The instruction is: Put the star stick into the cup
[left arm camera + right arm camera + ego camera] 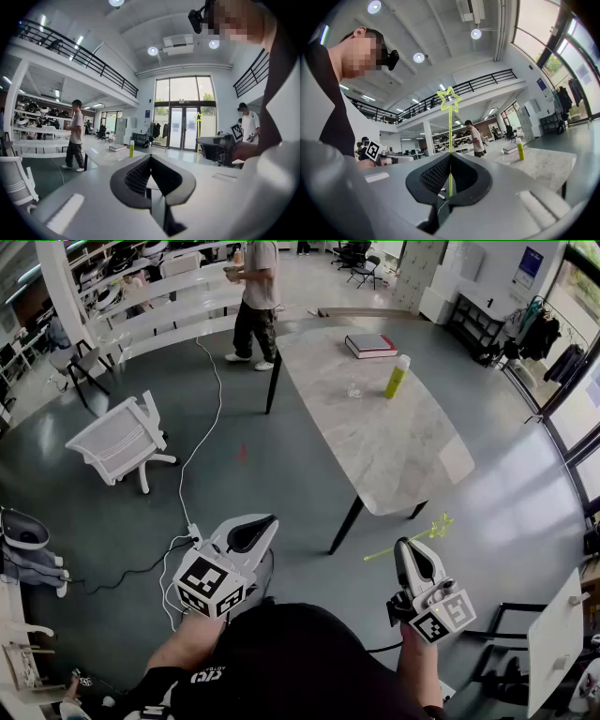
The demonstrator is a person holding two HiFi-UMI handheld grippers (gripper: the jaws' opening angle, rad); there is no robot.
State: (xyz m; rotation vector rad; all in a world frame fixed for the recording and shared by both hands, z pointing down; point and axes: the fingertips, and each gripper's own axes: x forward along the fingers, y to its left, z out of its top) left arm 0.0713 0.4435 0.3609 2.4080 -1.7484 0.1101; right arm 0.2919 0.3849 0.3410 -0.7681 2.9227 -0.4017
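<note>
Right gripper [404,544] clamped shut on star stick [427,532], off the tabletop [375,442] by its near corner; left gripper [266,521] closed, empty.

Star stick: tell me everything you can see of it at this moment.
The star stick is a thin yellow-green rod, plastic by the look, topped with an open five-pointed star outline. The right gripper has its jaws shut on the shaft partway along. In the head view it is held in the air over the floor, star end to the right, near the table. Nothing else touches it.
</note>
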